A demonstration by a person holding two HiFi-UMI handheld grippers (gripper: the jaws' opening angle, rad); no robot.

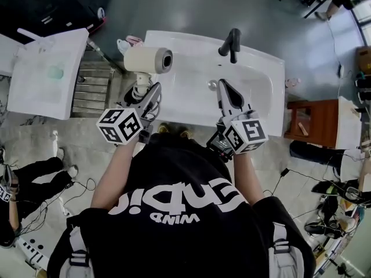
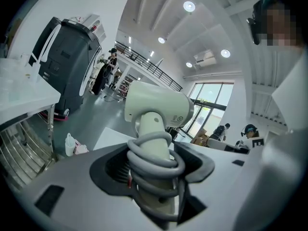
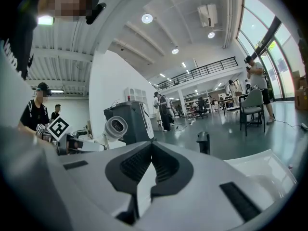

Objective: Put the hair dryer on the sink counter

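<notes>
The left gripper is clamping the handle of the cream hair dryer, its jaws pressing on the grey cord coiled around that handle. The dryer is standing handle-down over the left end of the white sink counter, its barrel pointing toward the black faucet. The right gripper is hovering over the basin with its jaws pressed together, pinching nothing.
</notes>
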